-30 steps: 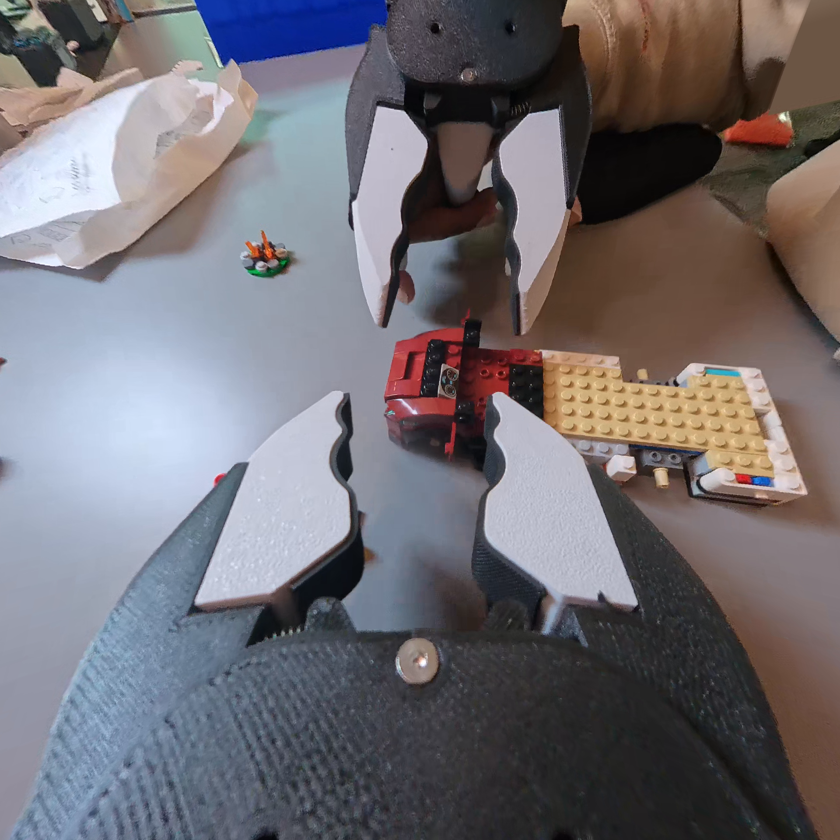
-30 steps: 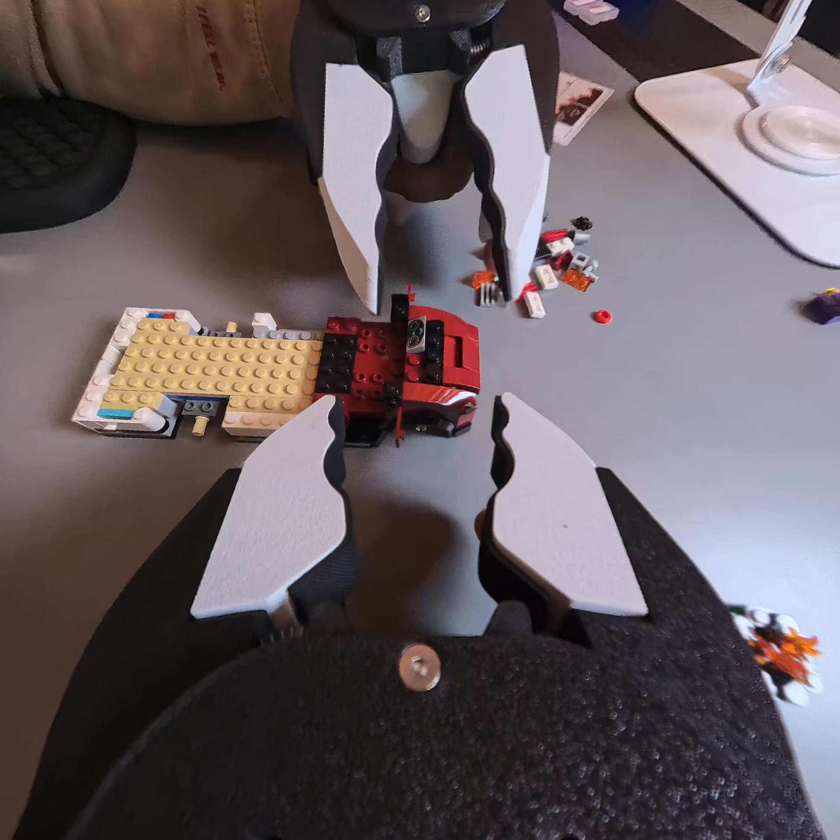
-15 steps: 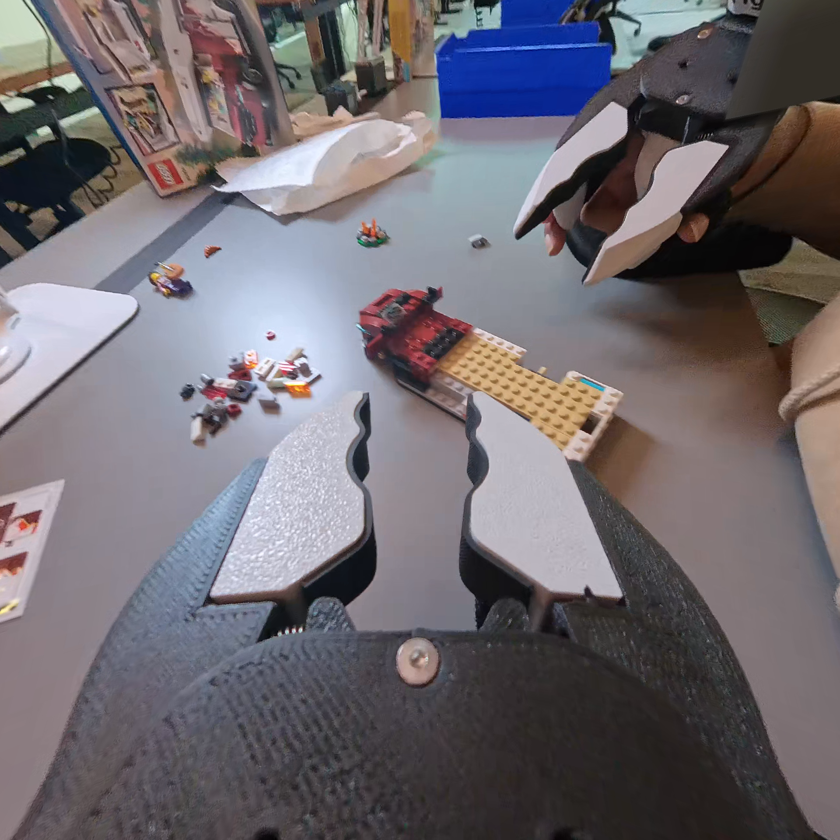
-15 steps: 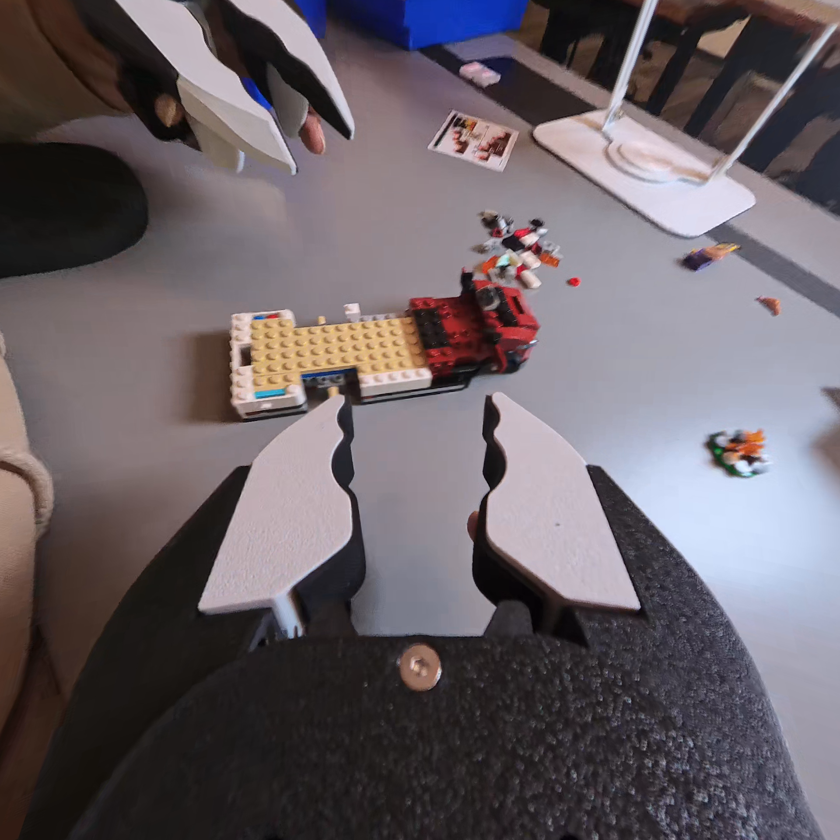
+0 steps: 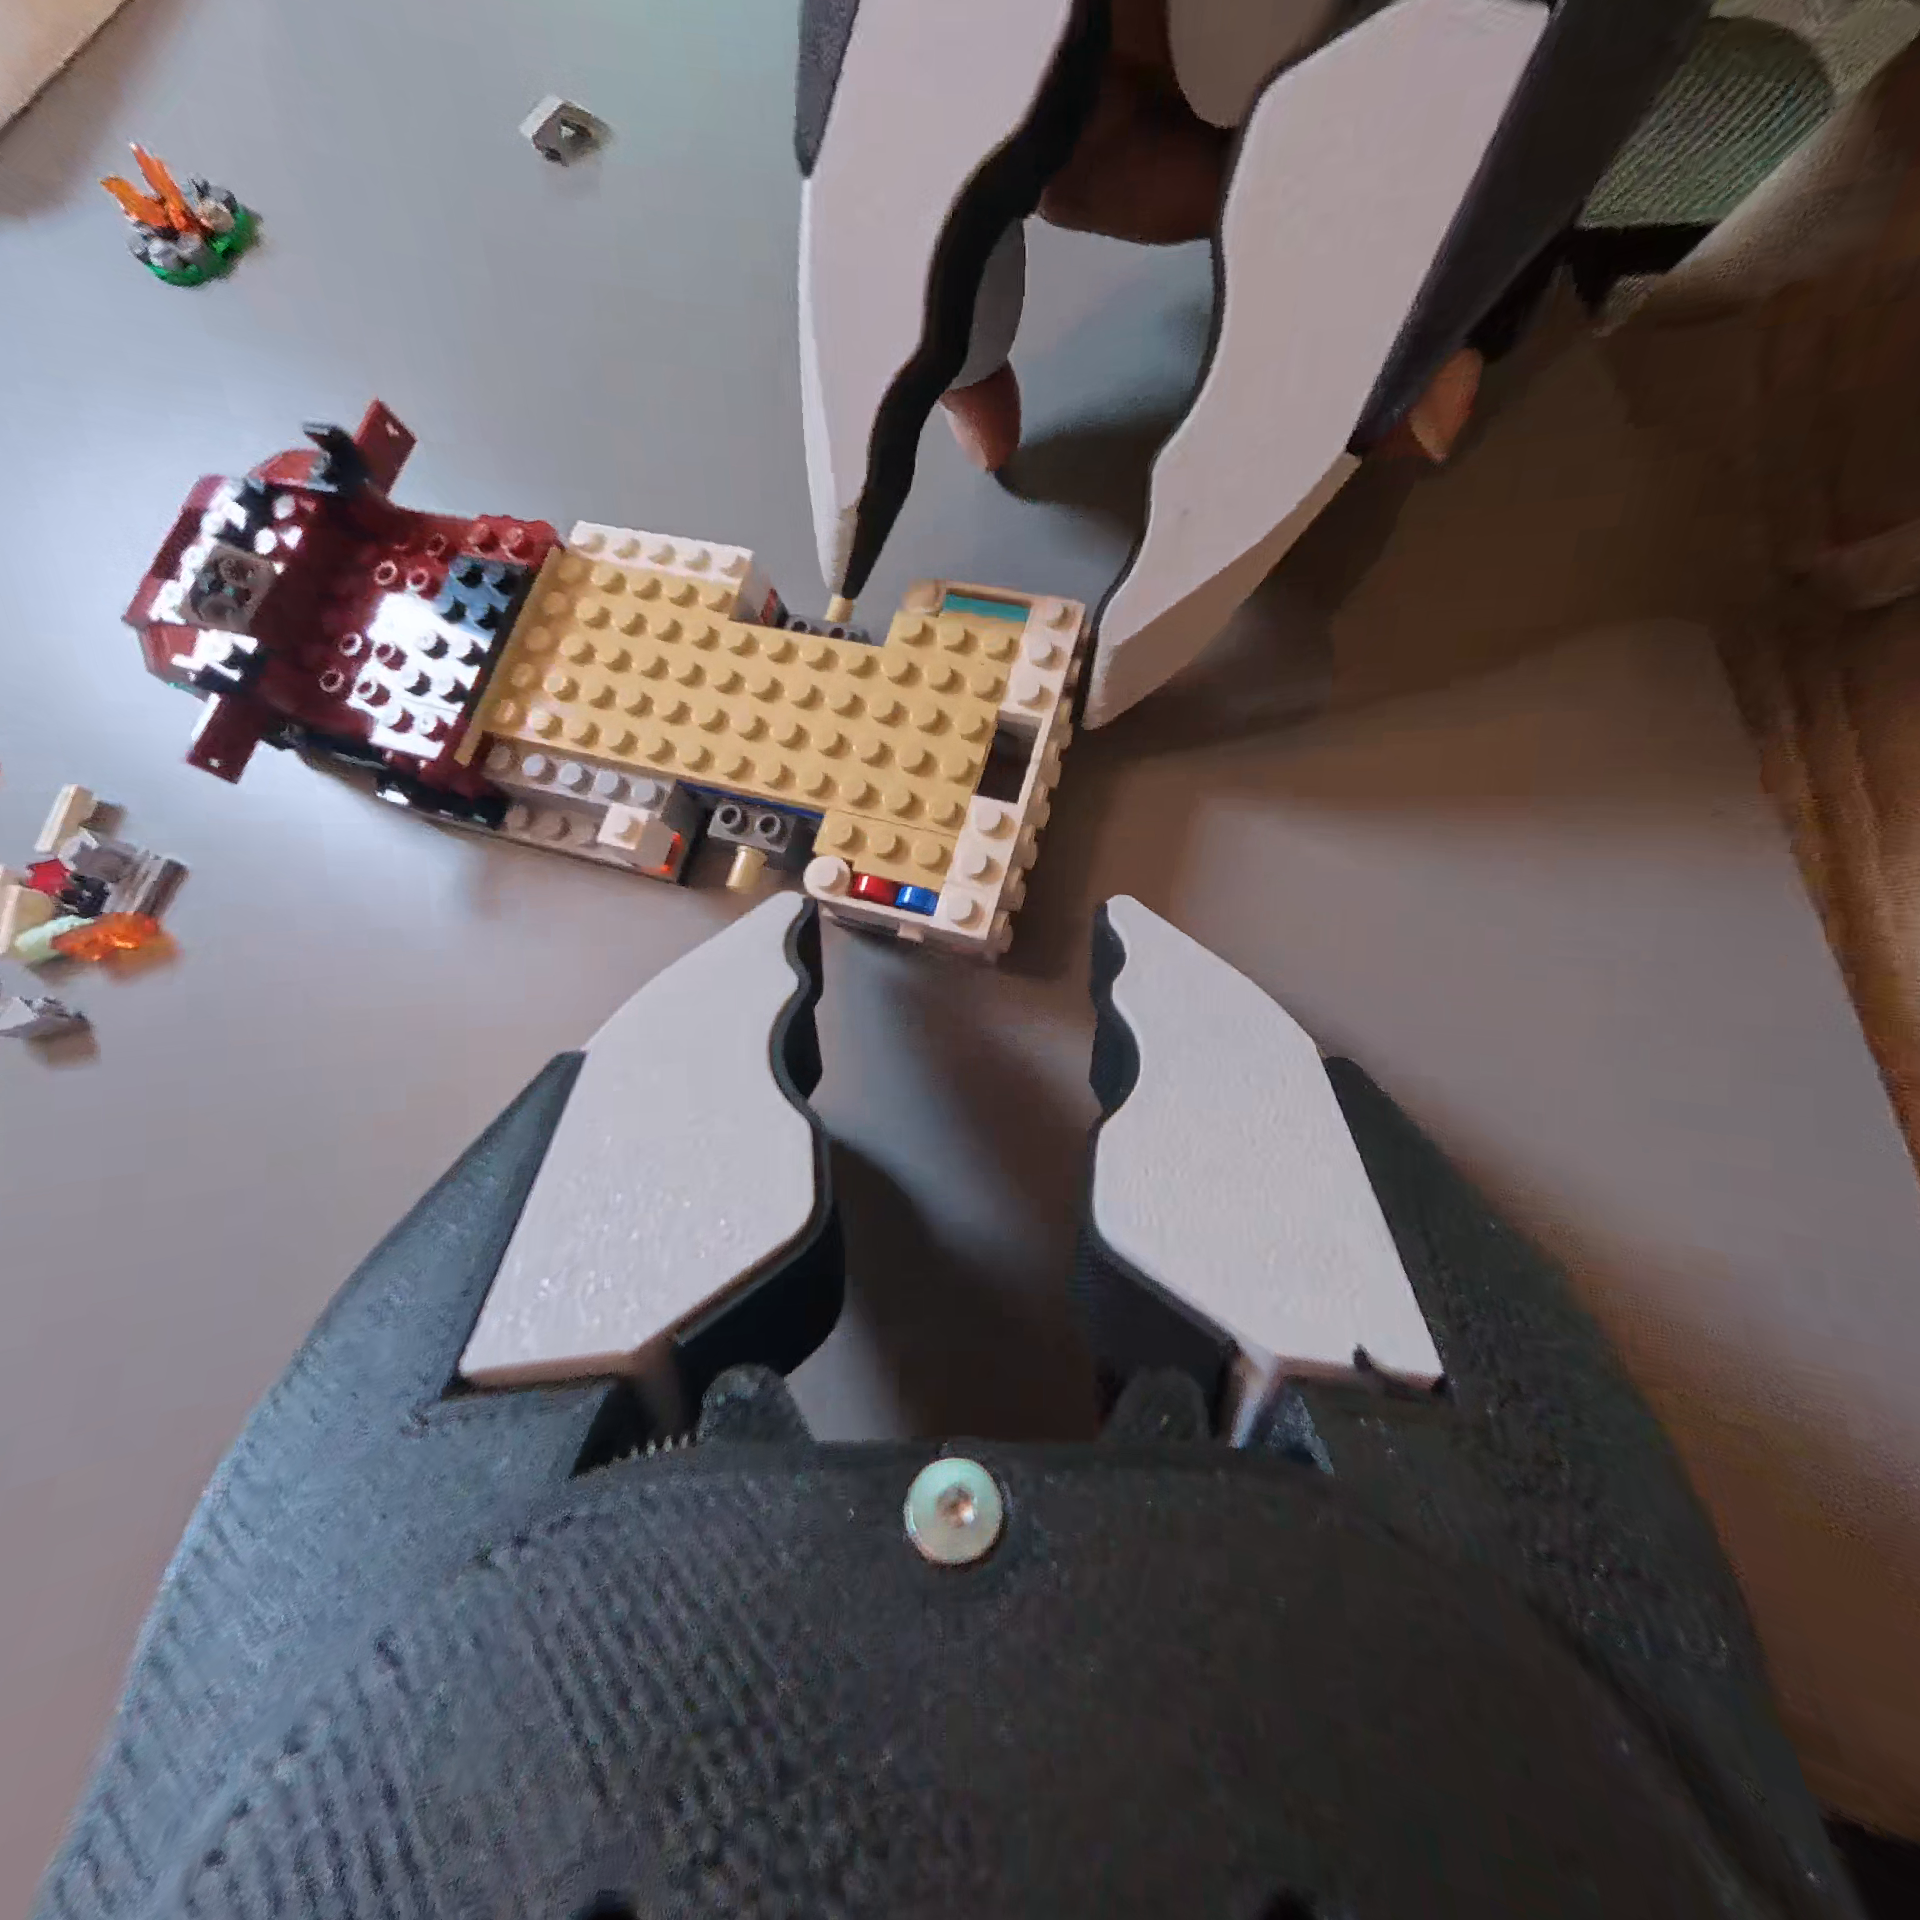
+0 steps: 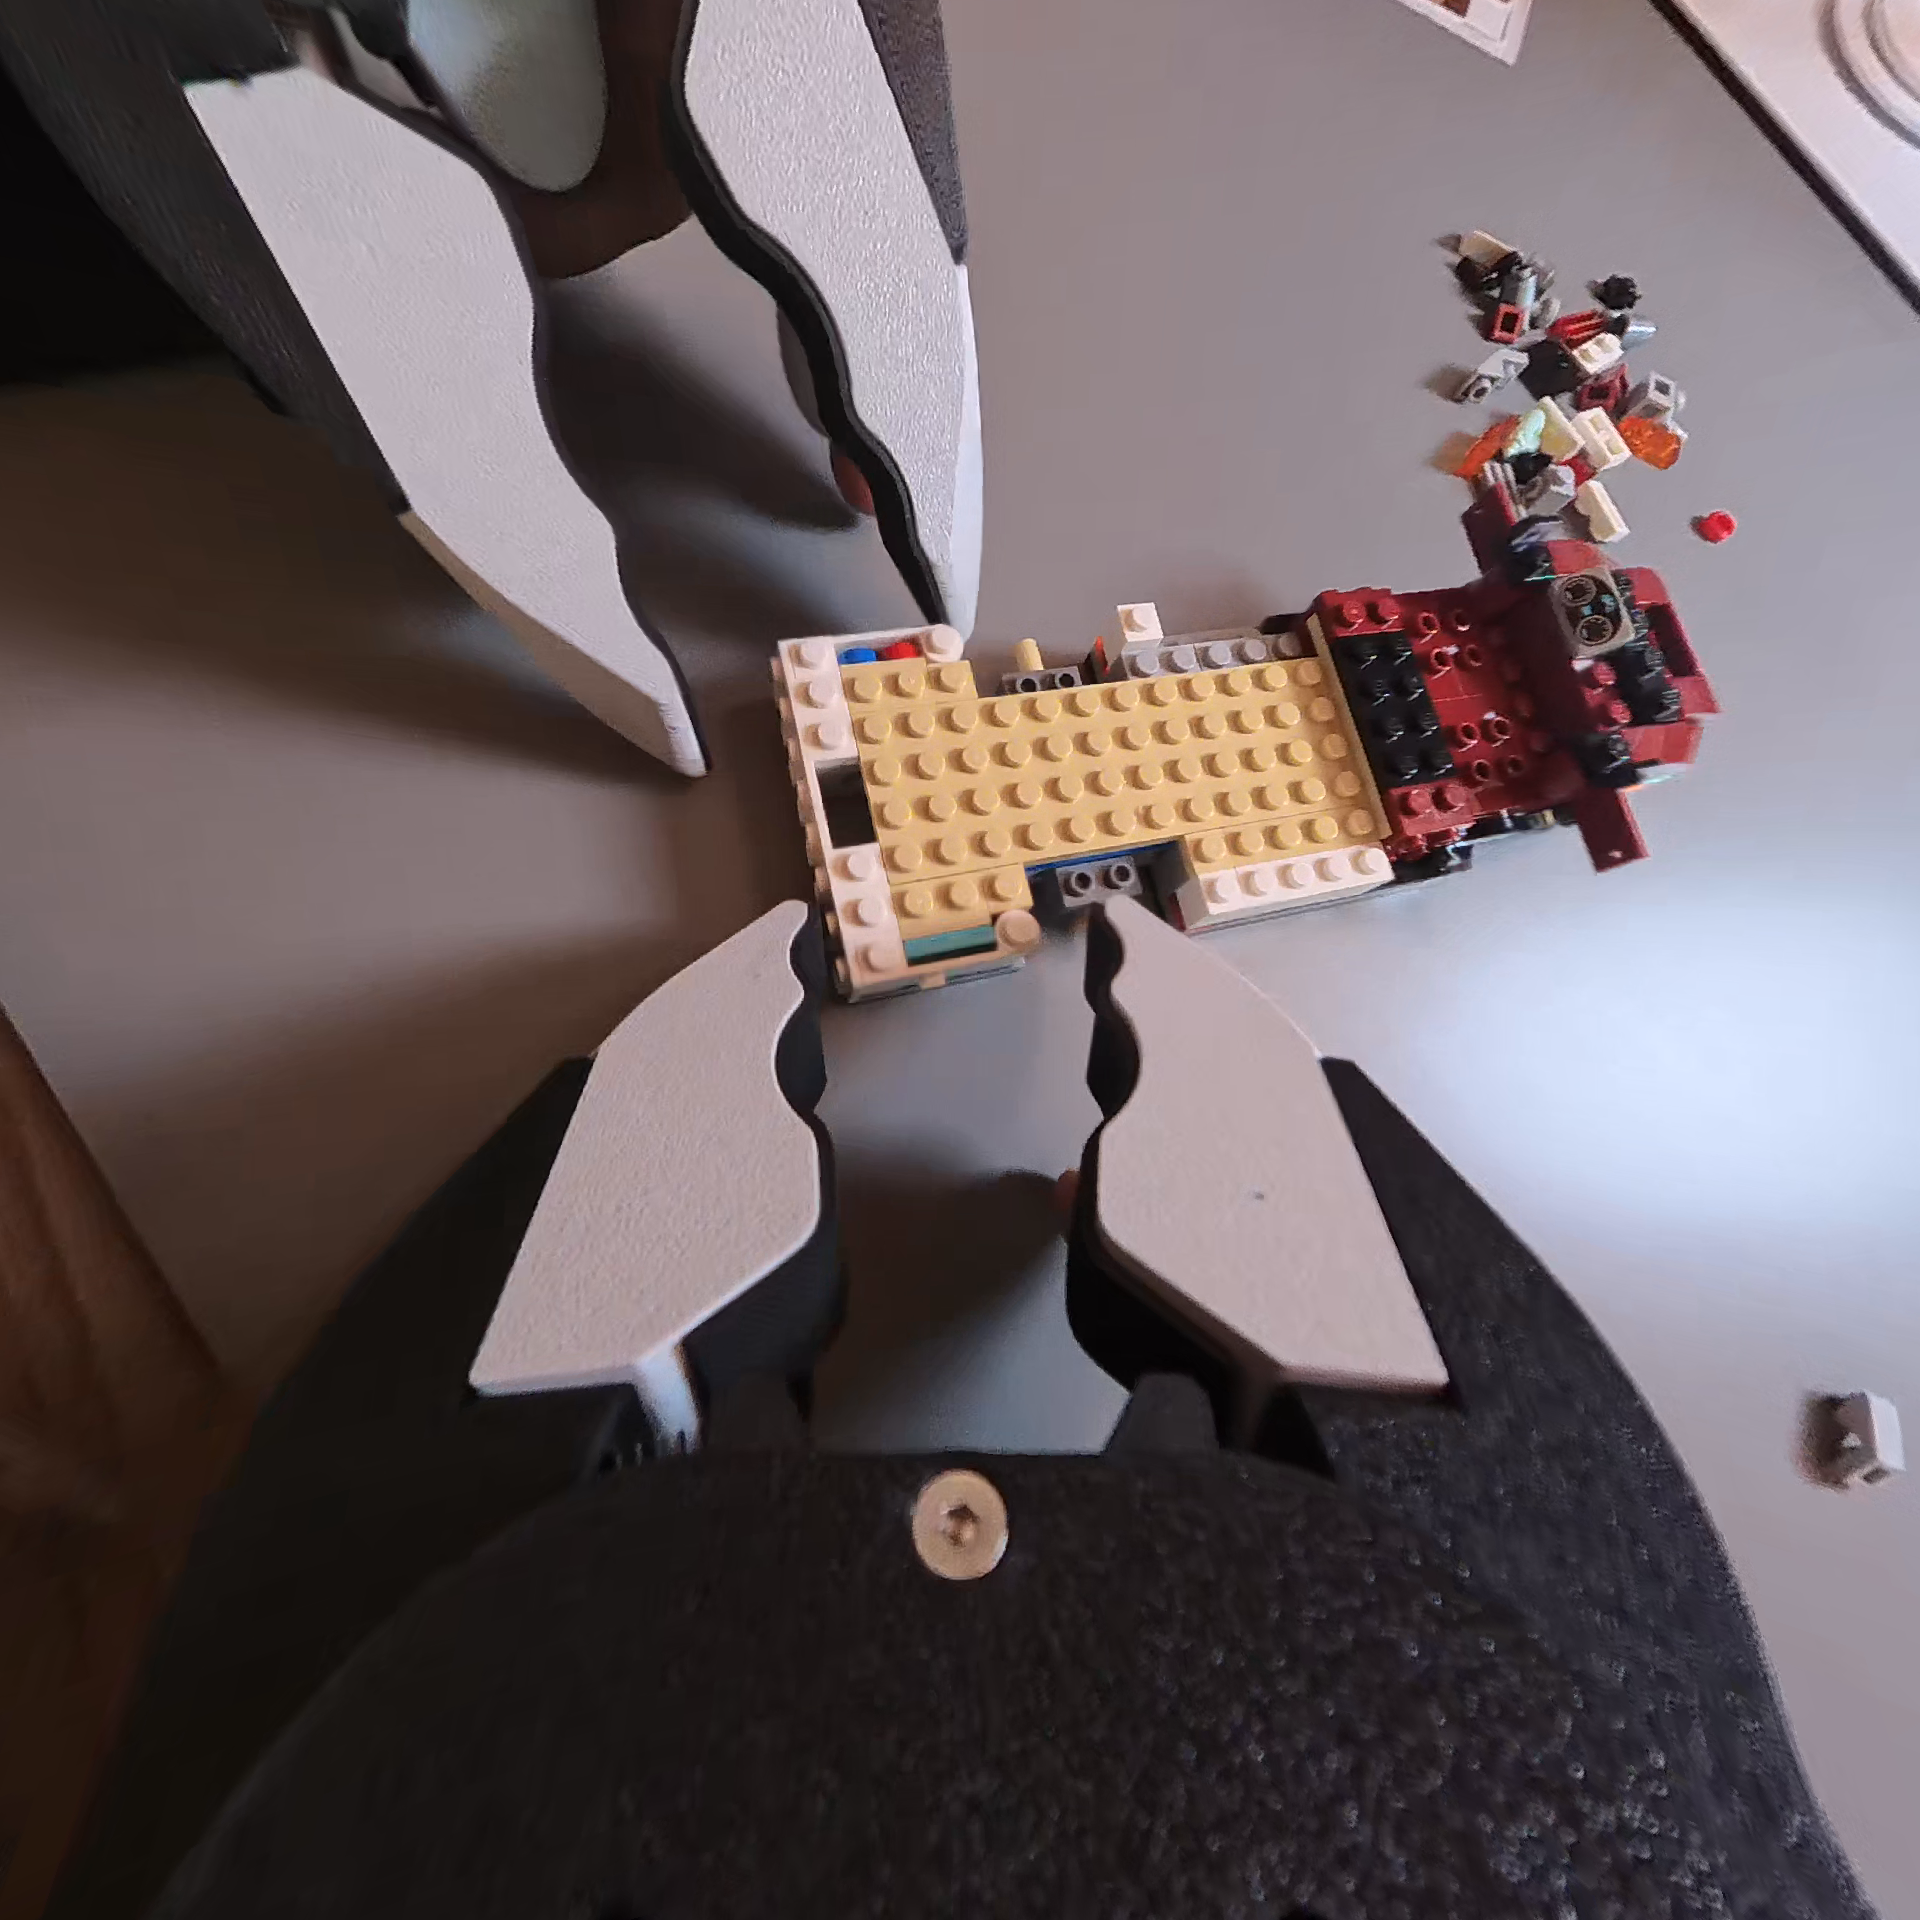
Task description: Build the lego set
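A long toy-brick vehicle [image 5: 727,707], tan studded plates along its bed, white bricks round its rear edge and a dark red cab at the far end, lies flat on the smooth grey table [image 5: 416,1091]. Both hand-held grippers close on its white rear end from opposite sides.

The left gripper [image 5: 951,914] stands about half open with nothing between its grey pads; its left fingertip [image 5: 769,925] is just beside the rear corner with the red and blue studs, while its right fingertip has bare table around it.

The right gripper [image 6: 945,914] is likewise about half open and holds nothing. The rear corner with the teal tile sits just ahead of the gap between its tips; whether either tip touches cannot be told.

Bare table spreads behind the vehicle's rear edge. A loose heap of small mixed bricks [image 6: 1558,384] lies beyond the cab, a single grey brick [image 6: 1855,1439] well apart, and a small green-based orange piece [image 5: 187,223] off to the side.
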A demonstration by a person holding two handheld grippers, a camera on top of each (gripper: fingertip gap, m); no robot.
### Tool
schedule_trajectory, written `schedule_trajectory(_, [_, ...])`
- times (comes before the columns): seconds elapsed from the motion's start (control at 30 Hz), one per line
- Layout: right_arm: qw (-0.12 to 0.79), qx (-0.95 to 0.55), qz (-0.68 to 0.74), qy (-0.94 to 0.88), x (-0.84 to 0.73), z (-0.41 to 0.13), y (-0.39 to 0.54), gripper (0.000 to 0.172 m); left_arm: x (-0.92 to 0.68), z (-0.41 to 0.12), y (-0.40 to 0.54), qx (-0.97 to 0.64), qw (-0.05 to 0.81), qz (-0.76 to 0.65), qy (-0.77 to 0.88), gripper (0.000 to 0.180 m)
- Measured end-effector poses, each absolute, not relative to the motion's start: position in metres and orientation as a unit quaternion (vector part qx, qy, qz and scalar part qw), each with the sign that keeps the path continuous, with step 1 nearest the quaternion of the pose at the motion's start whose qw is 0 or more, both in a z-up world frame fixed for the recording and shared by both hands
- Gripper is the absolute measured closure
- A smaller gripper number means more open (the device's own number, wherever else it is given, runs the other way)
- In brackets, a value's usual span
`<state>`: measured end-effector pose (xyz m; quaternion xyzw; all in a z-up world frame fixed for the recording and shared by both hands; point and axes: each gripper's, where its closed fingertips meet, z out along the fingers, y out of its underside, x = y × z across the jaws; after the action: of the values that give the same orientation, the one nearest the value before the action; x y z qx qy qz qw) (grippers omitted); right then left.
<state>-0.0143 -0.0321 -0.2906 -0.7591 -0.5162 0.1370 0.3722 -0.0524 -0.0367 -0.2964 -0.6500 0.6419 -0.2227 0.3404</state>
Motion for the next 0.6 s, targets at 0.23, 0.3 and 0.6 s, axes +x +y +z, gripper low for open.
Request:
schedule_trajectory(0.23, [0.342, -0.776, 0.062, -0.526, 0.032, -0.289, -0.008, 0.136, -0.027, -0.295, -0.059, -0.595, 0.383, -0.181, 0.683, 0.154])
schedule_trajectory(0.3, [0.361, -0.797, 0.038, -0.482, 0.048, -0.283, 0.008, 0.135, -0.021, -0.293, -0.068, -0.551, 0.401, -0.158, 0.715, 0.15])
schedule_trajectory(0.6, [0.356, -0.834, 0.074, -0.415, 0.027, -0.292, 0.017, 0.085, -0.043, -0.249, -0.027, -0.608, 0.485, -0.219, 0.589, 0.153])
